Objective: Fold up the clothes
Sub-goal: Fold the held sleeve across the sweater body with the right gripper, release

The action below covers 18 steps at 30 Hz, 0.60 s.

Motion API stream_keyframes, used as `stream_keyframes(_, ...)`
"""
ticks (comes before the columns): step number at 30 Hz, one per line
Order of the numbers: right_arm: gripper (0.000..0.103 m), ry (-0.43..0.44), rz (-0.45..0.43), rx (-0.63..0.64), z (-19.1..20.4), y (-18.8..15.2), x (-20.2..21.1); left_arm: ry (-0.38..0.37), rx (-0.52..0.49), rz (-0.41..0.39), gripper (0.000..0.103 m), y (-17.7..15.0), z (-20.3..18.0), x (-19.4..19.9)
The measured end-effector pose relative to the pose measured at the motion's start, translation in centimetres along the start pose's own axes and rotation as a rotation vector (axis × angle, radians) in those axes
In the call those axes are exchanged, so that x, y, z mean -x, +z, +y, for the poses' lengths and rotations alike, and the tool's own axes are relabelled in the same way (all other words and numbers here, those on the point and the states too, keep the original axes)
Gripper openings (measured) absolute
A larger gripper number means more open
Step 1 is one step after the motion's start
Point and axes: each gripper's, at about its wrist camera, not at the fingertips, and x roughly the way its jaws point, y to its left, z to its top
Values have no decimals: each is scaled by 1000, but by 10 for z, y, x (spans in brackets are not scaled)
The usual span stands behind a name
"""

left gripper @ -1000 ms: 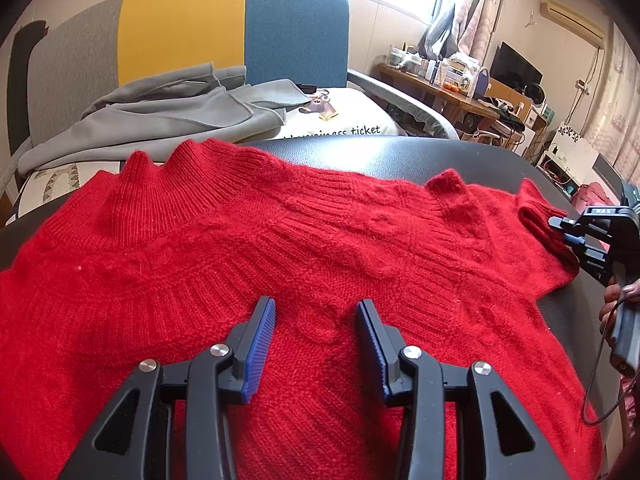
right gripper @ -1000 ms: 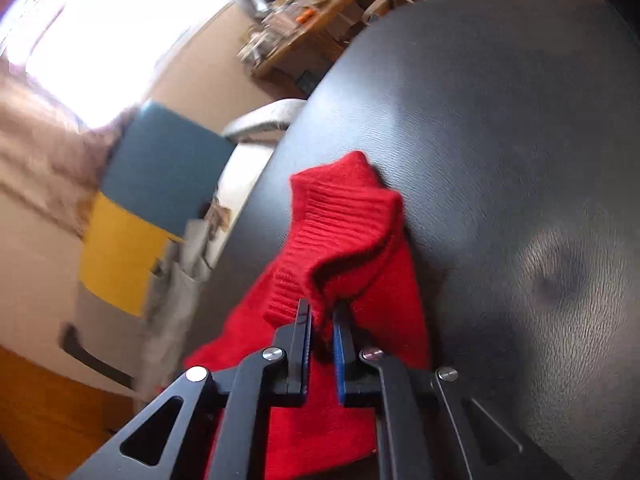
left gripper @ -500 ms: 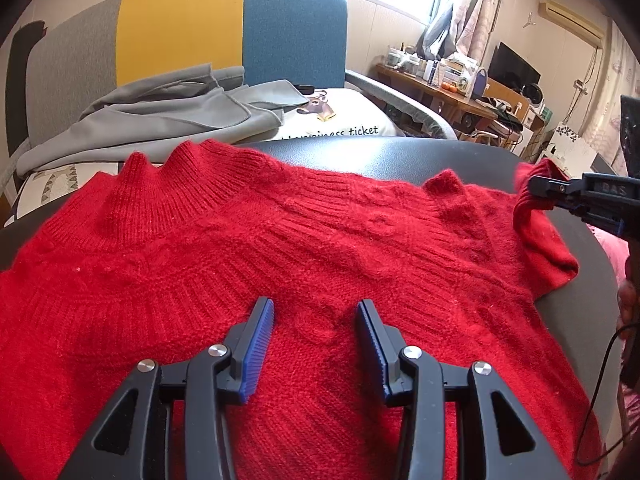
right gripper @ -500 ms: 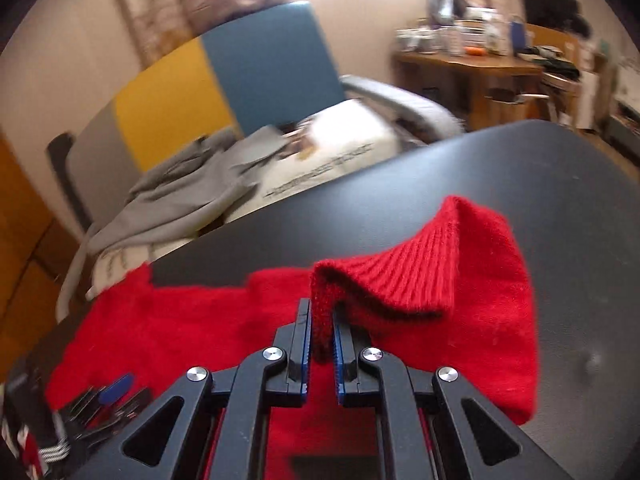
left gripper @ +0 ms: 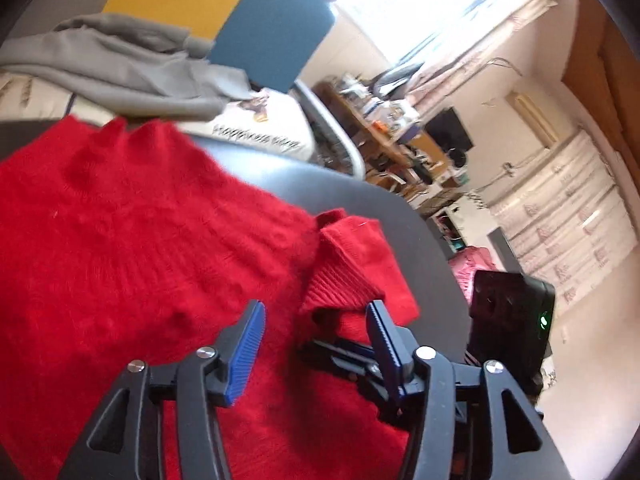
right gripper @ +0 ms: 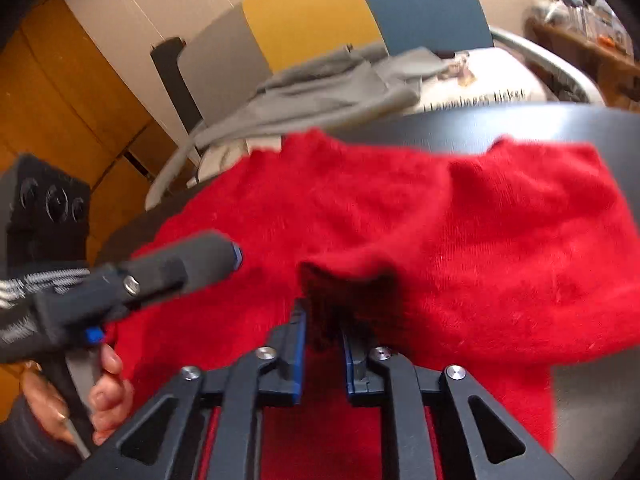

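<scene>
- A red sweater (left gripper: 132,248) lies spread over a dark rounded surface (left gripper: 360,196), collar toward the far edge; it covers most of that surface.
- The sweater's sleeve (left gripper: 352,268) has its ribbed cuff folded in over the body of the sweater, near the right edge of the surface.
- The left gripper (left gripper: 316,344) hangs above the sweater with its fingers (left gripper: 244,356) wide and opening; no cloth sits between them, though the cuff end shows just past the right finger.
- In the left wrist view the right gripper (left gripper: 348,360) reaches in from the right, low over the sweater, just below the folded cuff; its black camera box with a green light shows further right.
- The right gripper (right gripper: 324,340) has narrow fingers (right gripper: 298,344) that are opening, and the dark shaded cuff end of the sleeve (right gripper: 500,248) is between them. Blur hides whether the pads are pressing on the cloth.
- In the right wrist view the left gripper (right gripper: 236,256) comes in from the left over the sweater (right gripper: 320,216), held by a hand (right gripper: 76,396) at the lower left.
- Behind the surface (right gripper: 520,124) stands a chair (right gripper: 312,16) with grey, yellow and blue back panels. A grey garment (right gripper: 320,92) lies on its seat, with a white cushion (right gripper: 484,84) bearing printed letters beside it.
- In the left wrist view a bright window (left gripper: 416,0) and a cluttered desk (left gripper: 380,120) show far back, blurred.
</scene>
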Motion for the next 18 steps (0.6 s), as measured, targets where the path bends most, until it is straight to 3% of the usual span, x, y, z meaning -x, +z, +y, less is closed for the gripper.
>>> stream_keyframes(6, 45, 15, -39, -79, -8, -21, 17, 49, -27, 45, 61, -5, 3, -10)
stream_keyframes(10, 63, 33, -77, -149, -15, -42, 40, 67, 25, 57, 61, 0, 13, -19)
stream_keyframes(16, 65, 53, -90, -219, -30, -76, 43, -62, 172, 111, 61, 6, 18, -39)
stream_keyframes(18, 66, 77, -110, -236, -34, -79, 44, -67, 209, 139, 61, 3, 18, -46)
